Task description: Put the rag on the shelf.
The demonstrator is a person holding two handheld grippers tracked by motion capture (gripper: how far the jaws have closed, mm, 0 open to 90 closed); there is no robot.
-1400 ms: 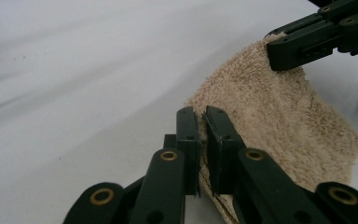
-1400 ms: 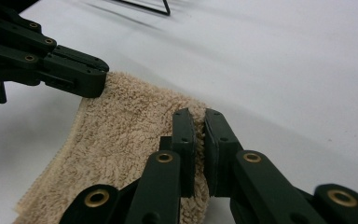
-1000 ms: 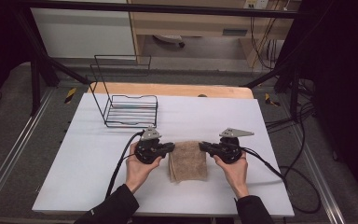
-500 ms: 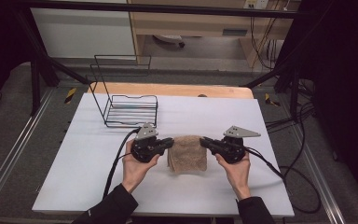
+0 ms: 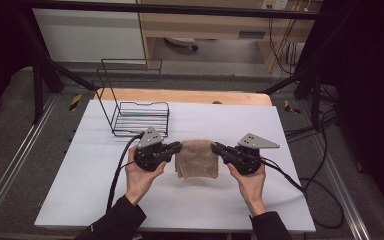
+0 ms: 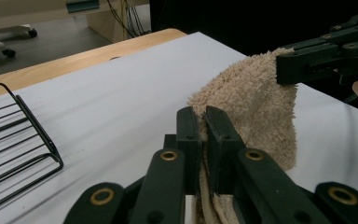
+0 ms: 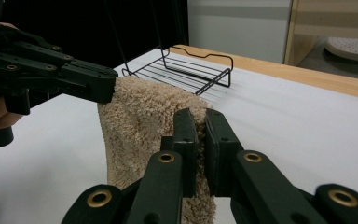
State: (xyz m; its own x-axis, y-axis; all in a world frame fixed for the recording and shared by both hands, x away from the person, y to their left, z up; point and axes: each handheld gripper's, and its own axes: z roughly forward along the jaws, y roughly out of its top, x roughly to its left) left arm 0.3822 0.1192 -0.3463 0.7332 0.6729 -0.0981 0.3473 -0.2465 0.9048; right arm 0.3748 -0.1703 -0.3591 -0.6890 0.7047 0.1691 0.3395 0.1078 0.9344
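**Between two grippers, a towel is hanging**

Above the white table [image 5: 80,190], the beige terry towel [image 5: 196,159] is hanging folded, its top corners clamped by the left gripper [image 5: 176,147] and right gripper [image 5: 217,148]. Bare tabletop is lying open near, left and right. A black wire rack [image 5: 141,118] is standing far left, near the wooden edge [image 5: 180,96]. Both gripper views are showing towel pinched between closed jaws.
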